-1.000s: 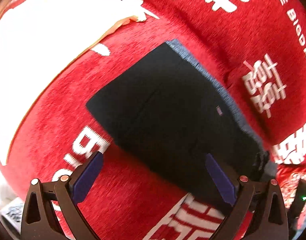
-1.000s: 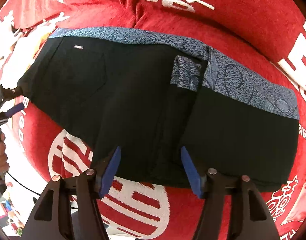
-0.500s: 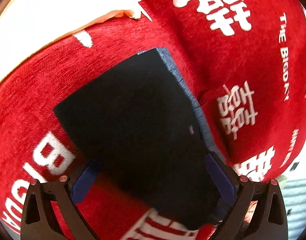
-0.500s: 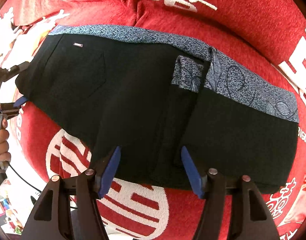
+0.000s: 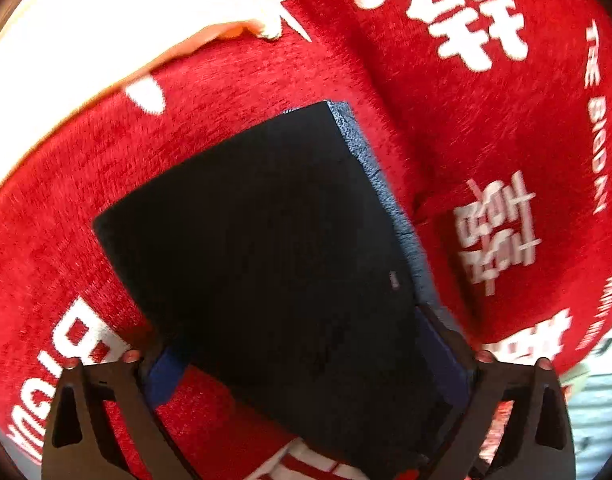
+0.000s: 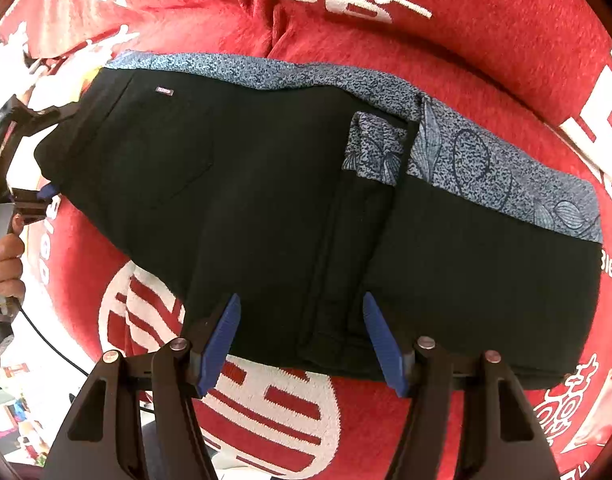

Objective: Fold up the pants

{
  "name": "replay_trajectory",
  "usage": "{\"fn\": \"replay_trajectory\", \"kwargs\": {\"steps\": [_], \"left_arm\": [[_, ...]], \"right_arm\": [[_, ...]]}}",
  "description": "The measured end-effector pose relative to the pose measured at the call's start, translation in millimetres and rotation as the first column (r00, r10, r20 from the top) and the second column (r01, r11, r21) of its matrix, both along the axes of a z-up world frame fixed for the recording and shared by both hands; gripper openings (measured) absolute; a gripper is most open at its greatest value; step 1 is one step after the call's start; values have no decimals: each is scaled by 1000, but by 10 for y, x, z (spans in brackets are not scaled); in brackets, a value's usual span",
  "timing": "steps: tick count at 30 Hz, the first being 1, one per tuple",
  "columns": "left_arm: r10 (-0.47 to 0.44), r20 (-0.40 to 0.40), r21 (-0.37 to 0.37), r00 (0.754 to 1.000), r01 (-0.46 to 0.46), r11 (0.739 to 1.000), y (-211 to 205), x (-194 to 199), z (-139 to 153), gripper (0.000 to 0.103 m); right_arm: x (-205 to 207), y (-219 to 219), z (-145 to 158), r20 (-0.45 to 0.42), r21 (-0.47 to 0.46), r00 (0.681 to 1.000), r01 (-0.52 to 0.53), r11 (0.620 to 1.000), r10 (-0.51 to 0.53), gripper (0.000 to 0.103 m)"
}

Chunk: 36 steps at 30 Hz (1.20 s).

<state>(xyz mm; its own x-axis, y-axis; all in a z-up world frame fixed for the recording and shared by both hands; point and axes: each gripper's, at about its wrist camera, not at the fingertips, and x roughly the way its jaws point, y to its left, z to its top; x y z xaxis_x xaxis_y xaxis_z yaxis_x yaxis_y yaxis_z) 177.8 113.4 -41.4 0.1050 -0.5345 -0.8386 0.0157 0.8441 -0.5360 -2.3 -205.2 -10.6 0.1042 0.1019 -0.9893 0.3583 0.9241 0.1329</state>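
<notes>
Black pants [image 6: 289,208] with a blue-grey patterned band [image 6: 486,160] along the far edge lie folded on the red blanket. In the left wrist view the pants [image 5: 265,248] fill the middle, and their near end lies between the spread fingers of my left gripper [image 5: 306,364], which is open. That gripper shows at the pants' left end in the right wrist view [image 6: 29,176]. My right gripper [image 6: 301,340] is open, its blue fingers [image 6: 221,336] astride the pants' near edge at a lengthwise fold.
The red blanket [image 6: 265,408] with white characters and letters covers the whole surface. A red cushion [image 5: 486,128] rises behind the pants. A white cloth [image 5: 85,20] lies at the far left. A cable [image 6: 53,352] hangs at the left edge.
My left gripper has moved forward onto the pants' end, which now lies between its fingers. The right gripper has stayed in place.
</notes>
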Motion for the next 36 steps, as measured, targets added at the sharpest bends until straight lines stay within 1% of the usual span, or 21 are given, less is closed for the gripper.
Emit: {"fn": "replay_trajectory", "kwargs": {"steps": [1,2,3,5,7,8,9,12,15,17,18,19,22,25,27,29,31,33,34,36], "left_arm": [[-18,18,43,1000,18,999,-59,-2,20,74],[-41,35,102,999,37,994,-113,0,34,49],[-63,49,161,997,55,986,-160,2,45,42],[-111,92,204,990,91,975,-234,-26,118,35],[-214,175,285,961,158,945,-359,-121,245,35],[-282,226,338,932,197,920,-455,-200,320,35],[-348,269,390,898,229,892,-553,-292,388,35],[-473,335,494,815,276,824,-768,-503,497,35],[-561,362,576,745,294,763,-931,-660,516,35],[-595,372,605,712,300,737,-967,-719,523,35],[-618,379,623,689,304,721,-1000,-753,521,35],[-636,384,637,670,307,708,-1000,-786,541,35],[-691,399,674,603,318,667,-989,-899,595,35],[-735,408,707,542,322,630,-1046,-998,637,35],[-751,410,721,518,321,614,-1077,-1043,654,35],[-761,410,732,502,317,603,-1108,-1069,665,35],[-764,409,735,499,316,600,-1123,-1080,679,35],[-763,411,733,499,316,602,-1120,-1091,693,35],[-762,411,733,500,316,602,-1123,-1093,698,35],[-762,410,734,502,315,602,-1131,-1088,701,35]], "right_arm": [[2,-5,12,-2,2,1000,2,1000,-2,68],[9,-14,42,-2,5,1000,5,1000,-5,68],[12,-25,86,5,8,1000,10,1000,-10,69],[18,-35,185,29,14,999,21,1000,-21,69],[43,-55,308,56,23,998,26,999,-27,68],[63,-70,368,70,29,997,28,999,-30,68],[86,-84,414,80,40,996,30,999,-33,68],[199,-150,500,100,119,993,44,992,-56,69],[407,-208,533,108,237,990,60,970,-88,72],[630,-200,559,113,297,990,43,954,-80,79],[754,-181,582,115,317,991,24,948,-64,79],[881,-137,613,121,334,992,2,943,-45,79],[1328,16,722,134,401,991,-77,913,25,81],[1768,256,831,129,475,985,-162,865,113,82],[2012,457,870,109,500,979,-202,842,170,83],[2202,647,877,98,500,967,-250,829,233,83],[2340,830,864,87,476,952,-299,827,294,83],[2443,981,788,52,461,936,-332,823,349,83],[2481,1046,719,20,448,927,-343,825,375,83],[2508,1099,564,-62,401,913,-348,848,404,82]]}}
